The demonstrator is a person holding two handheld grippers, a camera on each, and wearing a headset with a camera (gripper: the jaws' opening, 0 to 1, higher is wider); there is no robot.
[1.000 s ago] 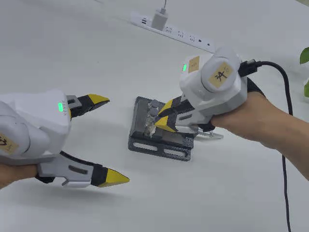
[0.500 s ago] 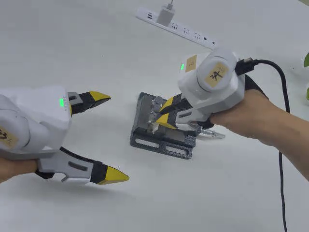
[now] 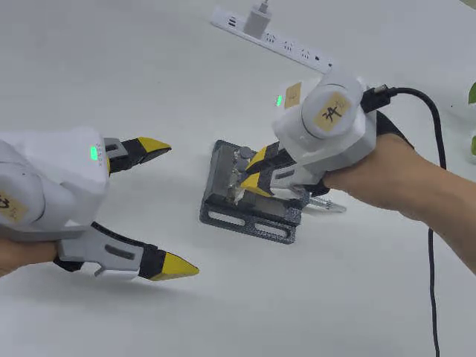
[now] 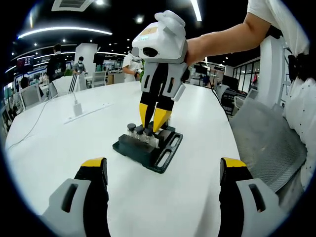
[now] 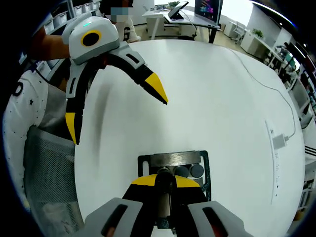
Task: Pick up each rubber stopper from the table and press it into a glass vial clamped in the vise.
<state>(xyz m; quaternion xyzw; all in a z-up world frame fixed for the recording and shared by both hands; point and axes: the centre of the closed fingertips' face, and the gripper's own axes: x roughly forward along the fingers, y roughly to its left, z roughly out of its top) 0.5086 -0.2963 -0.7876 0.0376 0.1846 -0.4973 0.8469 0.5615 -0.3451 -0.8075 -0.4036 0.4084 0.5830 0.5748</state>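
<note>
In the head view the vise (image 3: 249, 216) at centre frame is partly covered by the right gripper (image 3: 242, 178); the right gripper view shows its fingers (image 5: 185, 181) clamped on a dark rubber stopper (image 5: 165, 178) in the vise, two stoppered vials (image 5: 196, 171) beside it. A power strip (image 3: 271, 37) lies on the worktop (image 3: 111, 67) at upper centre. The left gripper (image 3: 183, 210), lower left, is held with fingers wide apart, touching nothing.

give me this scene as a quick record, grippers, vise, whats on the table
left gripper: jaws wide open, holding nothing, to the left of the vise
right gripper: over the vise, jaws closed on a dark stopper
vise: flat on the table, two more stoppered vials next to the held stopper
other: power strip farther back
</note>
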